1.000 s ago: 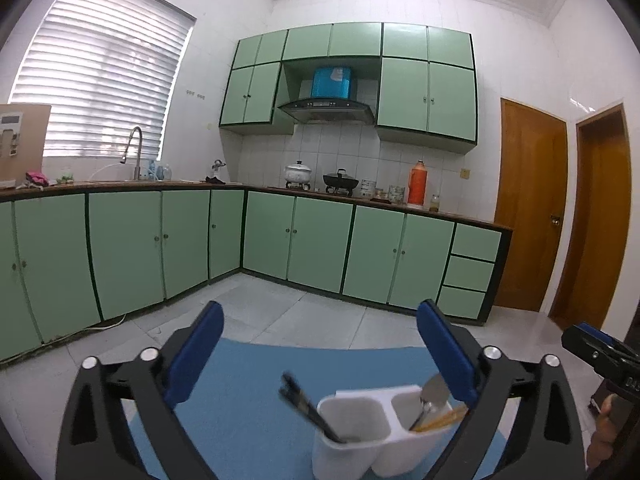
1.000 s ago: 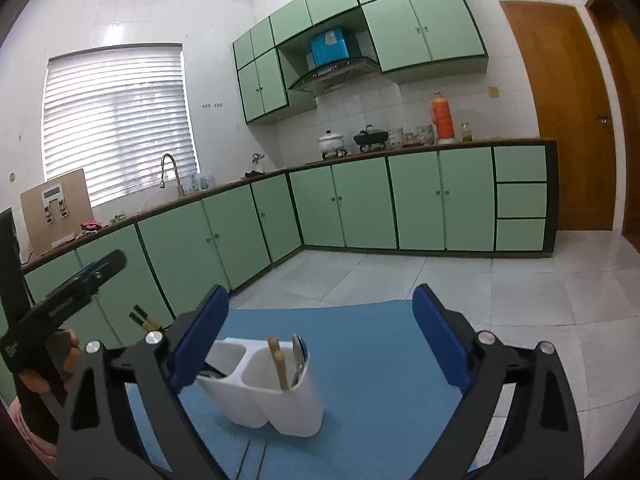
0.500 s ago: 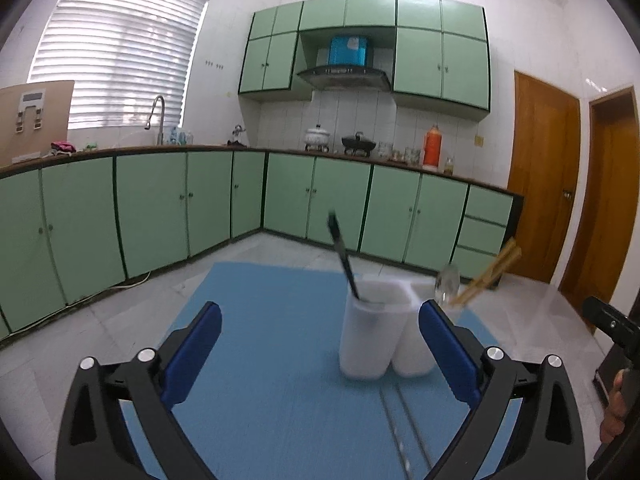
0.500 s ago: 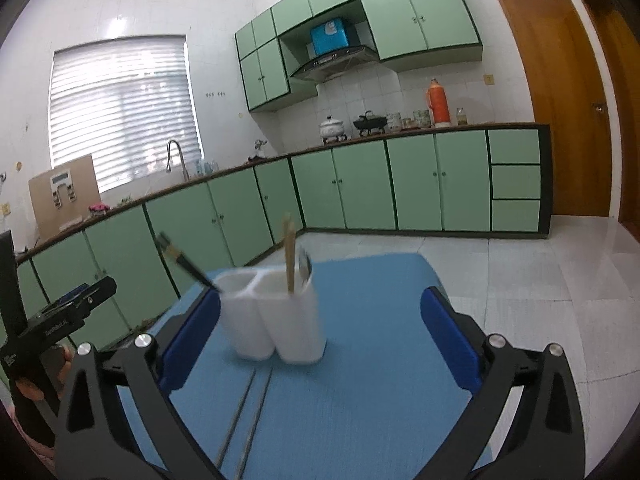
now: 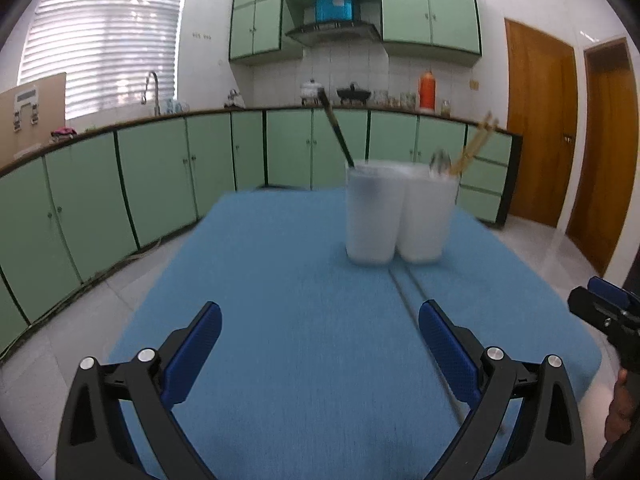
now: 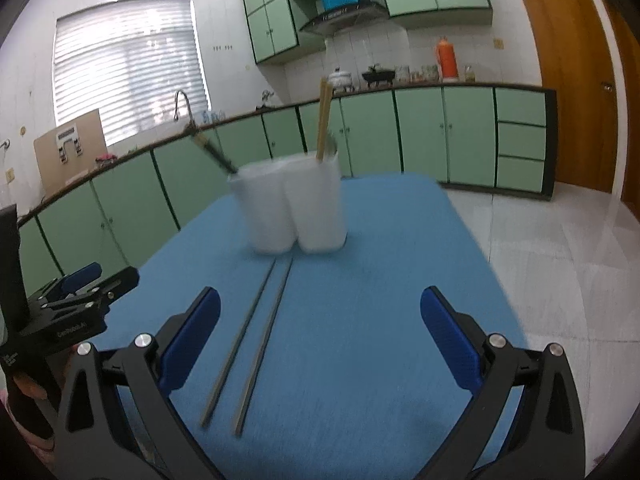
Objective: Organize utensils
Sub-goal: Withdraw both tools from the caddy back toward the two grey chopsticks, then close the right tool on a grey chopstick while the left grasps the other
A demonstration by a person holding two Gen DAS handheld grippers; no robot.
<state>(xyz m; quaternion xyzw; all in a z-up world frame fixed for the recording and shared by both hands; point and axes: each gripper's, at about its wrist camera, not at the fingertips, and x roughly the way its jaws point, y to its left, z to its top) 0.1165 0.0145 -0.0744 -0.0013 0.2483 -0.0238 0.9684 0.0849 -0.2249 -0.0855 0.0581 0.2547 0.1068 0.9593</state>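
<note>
A white two-compartment utensil holder [image 5: 400, 212] [image 6: 296, 204] stands on a blue mat [image 5: 300, 320] [image 6: 360, 300]. Dark chopsticks [image 5: 336, 132] [image 6: 210, 152] lean out of one compartment. Wooden chopsticks [image 5: 474, 144] [image 6: 323, 120] and a metal utensil sit in the other. Two grey metal chopsticks [image 6: 256, 340] lie side by side on the mat in front of the holder; they also show in the left wrist view [image 5: 416, 312]. My left gripper [image 5: 320, 336] is open and empty, above the mat. My right gripper [image 6: 320, 324] is open and empty, just right of the metal chopsticks.
Green cabinets [image 5: 160, 176] and a counter with a sink tap [image 5: 150, 92] run behind the mat. Wooden doors [image 5: 540, 124] are at the right. The mat's right edge [image 6: 480, 248] meets white floor tiles. The other gripper shows at each view's side [image 5: 608, 316] [image 6: 68, 308].
Both grippers have dropped lower and tilted down toward the mat. The holder now stands higher and farther in both views, and the metal chopsticks on the mat have come into view.
</note>
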